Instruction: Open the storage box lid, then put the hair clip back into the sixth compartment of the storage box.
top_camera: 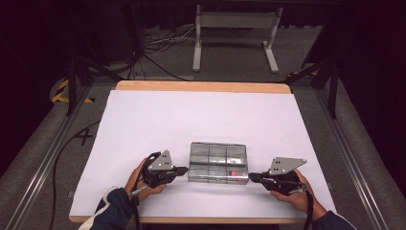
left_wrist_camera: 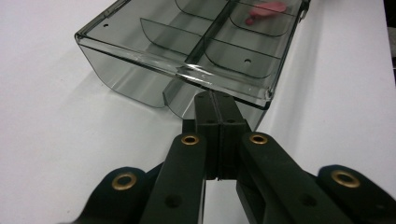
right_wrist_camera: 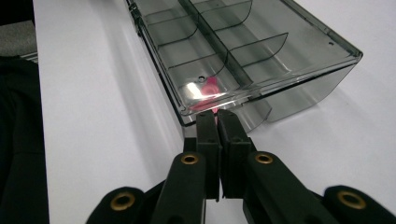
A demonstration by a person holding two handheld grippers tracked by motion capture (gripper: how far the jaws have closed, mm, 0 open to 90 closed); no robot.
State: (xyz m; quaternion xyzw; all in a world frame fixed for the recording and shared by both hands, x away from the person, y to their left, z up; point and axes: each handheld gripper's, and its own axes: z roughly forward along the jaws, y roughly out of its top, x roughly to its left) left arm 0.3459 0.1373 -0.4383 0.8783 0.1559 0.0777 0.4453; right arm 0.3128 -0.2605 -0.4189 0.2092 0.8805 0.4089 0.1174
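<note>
A smoky clear plastic compartment box [top_camera: 218, 162] with its lid down lies near the table's front edge. A small pink item [top_camera: 234, 173] rests in its front right compartment; it is also in the left gripper view [left_wrist_camera: 266, 9] and the right gripper view [right_wrist_camera: 210, 86]. My left gripper [top_camera: 186, 169] is shut, its tips [left_wrist_camera: 215, 95] against the box's left end just under the lid rim. My right gripper [top_camera: 250, 177] is shut too, its tips [right_wrist_camera: 217, 113] at the right end under the rim. Nothing sits between either pair of jaws.
A white sheet [top_camera: 143, 124] covers the wooden table [top_camera: 201, 86]. Behind the table are a white metal stand [top_camera: 234, 28] and loose cables [top_camera: 158, 43] on the grey floor. Dark frame rails run along both sides.
</note>
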